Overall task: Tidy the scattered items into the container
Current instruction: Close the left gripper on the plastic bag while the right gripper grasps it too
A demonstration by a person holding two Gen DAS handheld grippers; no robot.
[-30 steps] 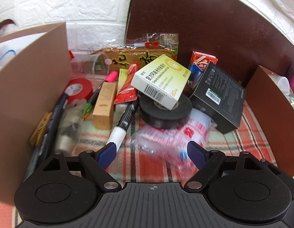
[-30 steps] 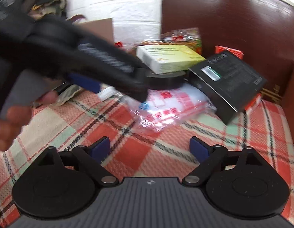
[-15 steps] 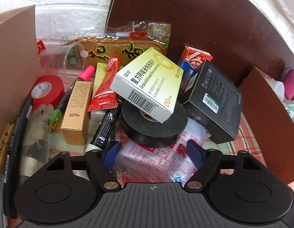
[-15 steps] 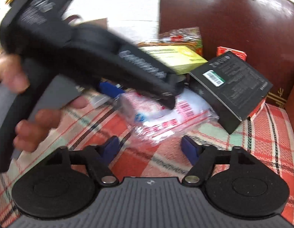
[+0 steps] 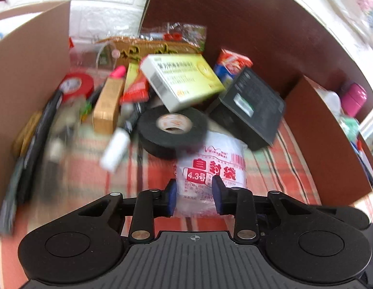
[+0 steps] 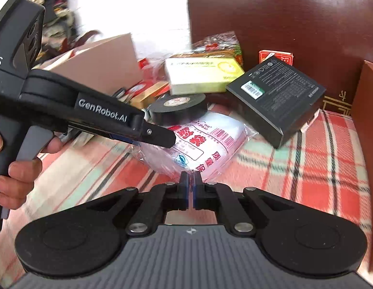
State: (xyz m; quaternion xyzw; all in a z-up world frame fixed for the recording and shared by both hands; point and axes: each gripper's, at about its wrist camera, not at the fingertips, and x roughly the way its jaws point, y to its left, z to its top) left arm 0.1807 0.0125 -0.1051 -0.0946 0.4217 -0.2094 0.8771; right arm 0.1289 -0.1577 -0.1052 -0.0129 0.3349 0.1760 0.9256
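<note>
A clear plastic pack of zip bags with red print (image 5: 210, 166) lies on the plaid cloth. My left gripper (image 5: 193, 198) is shut on its near end; the left gripper also shows in the right wrist view (image 6: 160, 136), lying across the pack (image 6: 205, 142). My right gripper (image 6: 191, 187) is shut on the pack's near edge. A black tape roll (image 5: 172, 130) rests on the pack's far end, with a yellow-white medicine box (image 5: 181, 79) leaning on it and a black box (image 5: 254, 106) to the right.
Brown cardboard walls stand left (image 5: 29, 77) and right (image 5: 326, 144). Behind lie a red tape roll (image 5: 78, 86), a tan box (image 5: 107, 106), a marker (image 5: 119, 142), a red tube (image 5: 136, 89), snack bags (image 5: 148, 48) and a red-blue carton (image 5: 232, 65).
Both grippers have closed from open onto the zip-bag pack. The left gripper moved in over the pack and pulled it toward itself; the view is blurred with motion.
</note>
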